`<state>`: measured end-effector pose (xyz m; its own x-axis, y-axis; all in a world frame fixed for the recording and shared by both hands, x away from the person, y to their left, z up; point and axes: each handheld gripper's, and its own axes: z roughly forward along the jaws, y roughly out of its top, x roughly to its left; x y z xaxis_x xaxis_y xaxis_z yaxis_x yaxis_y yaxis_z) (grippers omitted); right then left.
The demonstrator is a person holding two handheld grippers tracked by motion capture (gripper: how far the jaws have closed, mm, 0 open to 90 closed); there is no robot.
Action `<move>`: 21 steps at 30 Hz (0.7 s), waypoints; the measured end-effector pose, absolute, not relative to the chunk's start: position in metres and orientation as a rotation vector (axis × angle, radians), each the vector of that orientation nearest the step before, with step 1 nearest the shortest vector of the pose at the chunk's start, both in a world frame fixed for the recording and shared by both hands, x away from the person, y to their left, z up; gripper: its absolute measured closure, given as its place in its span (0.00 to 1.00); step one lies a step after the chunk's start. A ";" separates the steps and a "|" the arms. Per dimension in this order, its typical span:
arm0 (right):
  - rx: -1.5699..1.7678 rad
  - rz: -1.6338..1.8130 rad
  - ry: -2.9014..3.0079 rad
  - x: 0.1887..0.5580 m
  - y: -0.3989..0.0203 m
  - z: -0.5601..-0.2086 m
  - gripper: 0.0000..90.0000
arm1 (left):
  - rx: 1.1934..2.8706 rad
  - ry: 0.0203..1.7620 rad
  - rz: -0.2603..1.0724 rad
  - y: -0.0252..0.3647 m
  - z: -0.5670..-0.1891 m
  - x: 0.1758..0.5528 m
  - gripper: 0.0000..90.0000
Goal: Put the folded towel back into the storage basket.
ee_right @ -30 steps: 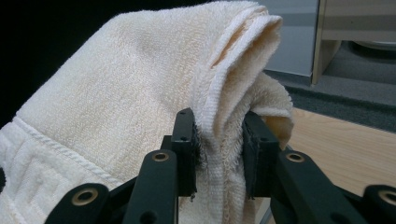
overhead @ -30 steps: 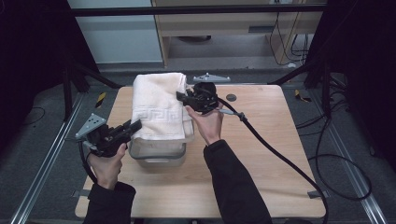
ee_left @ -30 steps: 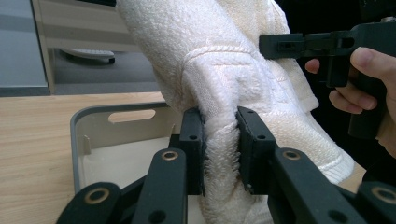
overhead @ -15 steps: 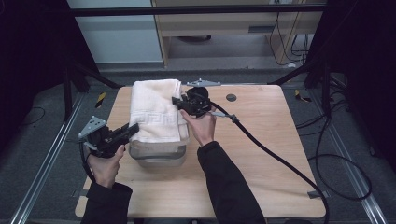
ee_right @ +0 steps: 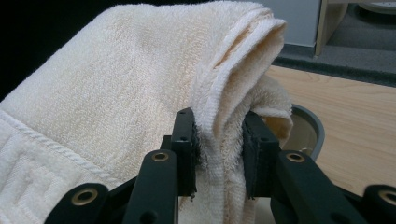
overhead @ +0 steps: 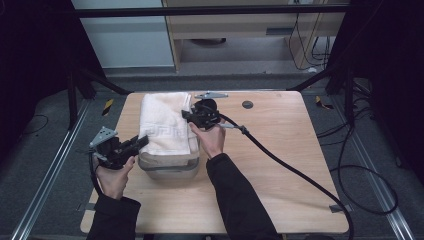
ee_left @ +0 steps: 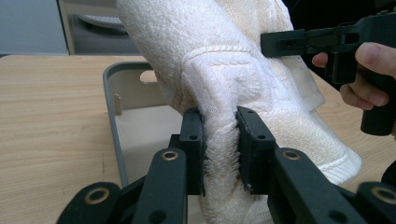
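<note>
- Towel (overhead: 165,125) is white and folded, and it hangs between our two grippers, over a grey bin (overhead: 170,167) on the table (overhead: 280,190).
- We see the left gripper (ee_left: 219,140) squeezed tight on one end of the towel, with fluffy cloth bunched between its jaws.
- We see the right gripper (ee_right: 219,144) squeezed tight on the other end, pinching the thick folded edge.
- Just under the left gripper, the open grey bin shows its bare inside.
- Beside the right gripper, a bit of the bin's round rim peeks out from under the towel.
</note>
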<state>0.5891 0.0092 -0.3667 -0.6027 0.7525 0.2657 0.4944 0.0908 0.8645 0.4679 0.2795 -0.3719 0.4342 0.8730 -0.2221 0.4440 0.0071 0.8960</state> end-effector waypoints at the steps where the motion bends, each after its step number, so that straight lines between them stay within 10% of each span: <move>1: 1.248 1.519 2.123 0.589 0.009 -0.367 0.78 | 1.618 1.180 0.501 0.280 -0.373 0.469 0.81; 21: 1.310 1.431 2.151 0.598 0.019 -0.402 0.78 | 1.698 1.250 0.494 0.280 -0.404 0.486 0.81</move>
<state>0.5979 0.0191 -0.4021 -0.5674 0.7813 0.2600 0.5419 0.1166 0.8323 0.4857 0.2798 -0.4043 0.3992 0.8950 -0.1991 0.5173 -0.0405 0.8549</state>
